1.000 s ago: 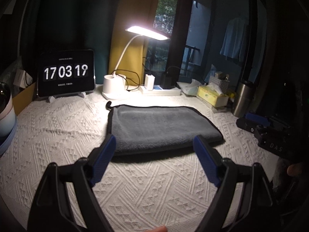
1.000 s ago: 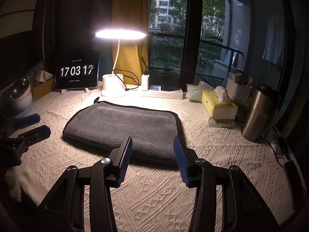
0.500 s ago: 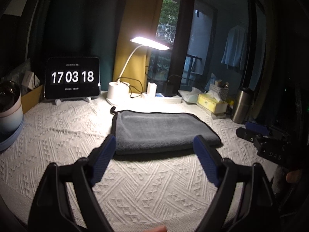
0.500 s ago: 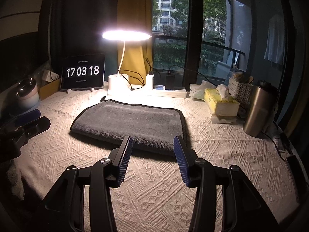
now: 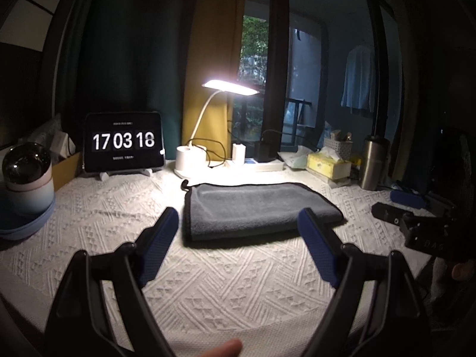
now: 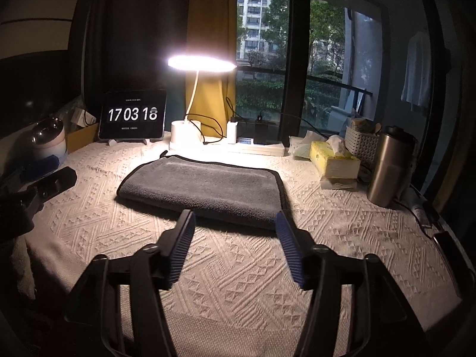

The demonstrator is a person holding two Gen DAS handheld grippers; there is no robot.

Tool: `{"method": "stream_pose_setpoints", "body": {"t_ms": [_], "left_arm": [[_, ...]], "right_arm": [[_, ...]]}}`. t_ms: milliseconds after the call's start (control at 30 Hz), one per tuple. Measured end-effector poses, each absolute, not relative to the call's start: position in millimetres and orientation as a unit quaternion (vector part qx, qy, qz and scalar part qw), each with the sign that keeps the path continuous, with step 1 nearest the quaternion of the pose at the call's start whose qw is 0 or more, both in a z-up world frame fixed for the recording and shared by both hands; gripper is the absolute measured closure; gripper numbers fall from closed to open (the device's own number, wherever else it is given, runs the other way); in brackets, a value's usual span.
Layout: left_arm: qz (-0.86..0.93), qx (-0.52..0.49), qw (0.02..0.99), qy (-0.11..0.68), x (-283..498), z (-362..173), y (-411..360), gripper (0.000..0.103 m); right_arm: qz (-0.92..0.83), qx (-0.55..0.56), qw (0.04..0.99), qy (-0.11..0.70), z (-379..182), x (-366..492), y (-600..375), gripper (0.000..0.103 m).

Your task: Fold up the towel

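While the grey towel (image 6: 202, 189) lies already doubled and flat on the white textured tablecloth (image 6: 238, 270), just in front of the lit desk lamp (image 6: 193, 89), both tools sit clear of it near the table's front edge. Left gripper (image 5: 238, 232) and right gripper (image 6: 235, 235) each show jaws spread apart with nothing between them. Should a further fold be wanted, a sound approach would pinch the two corners of one short end, lift together, and lay that end squarely over the opposite end, keeping the black-piped borders aligned.
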State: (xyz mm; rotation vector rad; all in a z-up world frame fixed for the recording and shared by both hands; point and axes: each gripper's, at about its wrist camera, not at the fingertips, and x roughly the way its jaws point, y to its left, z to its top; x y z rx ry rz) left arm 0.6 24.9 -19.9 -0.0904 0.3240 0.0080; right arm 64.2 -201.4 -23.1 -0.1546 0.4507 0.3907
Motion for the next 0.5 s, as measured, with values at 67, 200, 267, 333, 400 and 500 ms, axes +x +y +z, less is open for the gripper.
{"method": "stream_pose_setpoints", "body": {"t_ms": [67,200,267,333,400,500], "left_arm": [[0.016,-0.042,0.986,0.162,-0.8,-19.7,24.1,0.009],[0.030,-0.042,0.988,0.147,-4.8,-15.5,24.9,0.006],[0.032,-0.036,0.989,0.141,-5.9,-14.2,24.3,0.006],[0.035,-0.033,0.989,0.142,-5.6,-14.0,23.6,0.006],[0.033,-0.034,0.989,0.143,-5.7,-14.0,24.7,0.006],[0.030,-0.035,0.988,0.147,-3.8,-14.6,24.9,0.006]], "right_arm": [[0.189,-0.071,0.954,0.223,-24.0,62.4,-203.0,0.041],[0.187,-0.067,0.954,0.222,-23.6,61.1,-204.1,0.041],[0.187,-0.068,0.955,0.220,-22.5,60.5,-203.6,0.041],[0.187,-0.069,0.955,0.218,-22.4,60.2,-203.3,0.041],[0.187,-0.069,0.955,0.218,-22.3,60.5,-202.6,0.041],[0.187,-0.069,0.955,0.219,-22.1,60.8,-202.4,0.041]]}}
